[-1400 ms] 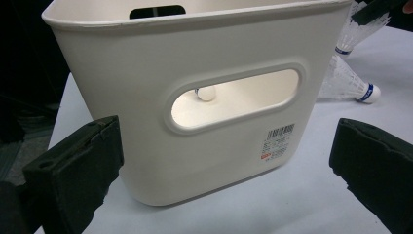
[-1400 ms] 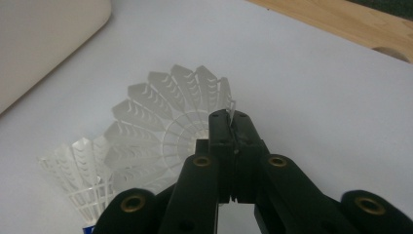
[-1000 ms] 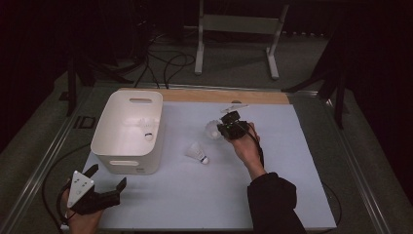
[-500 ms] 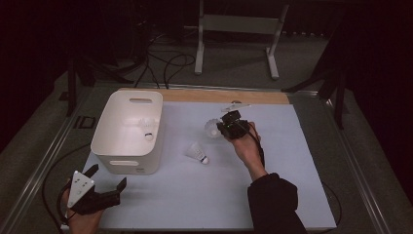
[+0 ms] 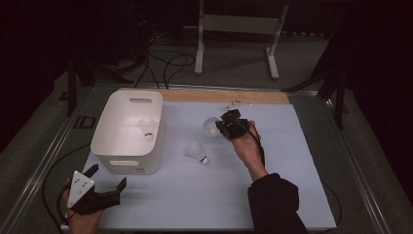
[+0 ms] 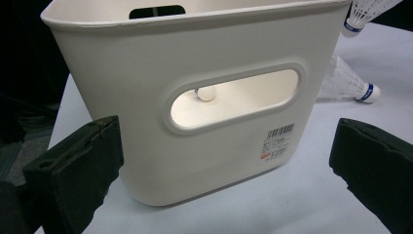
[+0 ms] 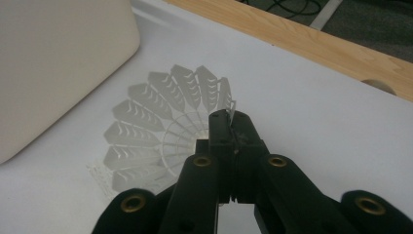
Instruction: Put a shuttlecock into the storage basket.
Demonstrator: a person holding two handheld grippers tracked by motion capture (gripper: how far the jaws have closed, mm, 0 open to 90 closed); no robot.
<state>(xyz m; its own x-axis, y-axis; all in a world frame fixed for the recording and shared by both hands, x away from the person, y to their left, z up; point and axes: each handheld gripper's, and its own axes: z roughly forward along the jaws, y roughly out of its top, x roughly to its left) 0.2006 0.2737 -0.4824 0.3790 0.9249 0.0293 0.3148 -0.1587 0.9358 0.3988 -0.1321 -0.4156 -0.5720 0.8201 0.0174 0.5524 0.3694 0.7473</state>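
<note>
My right gripper (image 5: 223, 127) is shut on the skirt rim of a white shuttlecock (image 5: 211, 126) near the table's middle back. In the right gripper view the right gripper (image 7: 229, 122) pinches the feather edge of that shuttlecock (image 7: 156, 131), whose open skirt faces the camera. A second shuttlecock (image 5: 197, 152) lies on its side on the white table top. A third shuttlecock (image 5: 146, 131) rests inside the white bin (image 5: 114, 146) and shows through the handle slot (image 6: 205, 93). My left gripper (image 5: 107, 176) stands open at the front left, facing the bin (image 6: 146, 141).
A wooden strip (image 5: 229, 96) runs along the table's far edge. A small white item (image 5: 236, 104) lies by it behind the right gripper. Metal rails (image 5: 44, 170) border the table. A stand (image 5: 238, 29) and cables sit on the floor beyond.
</note>
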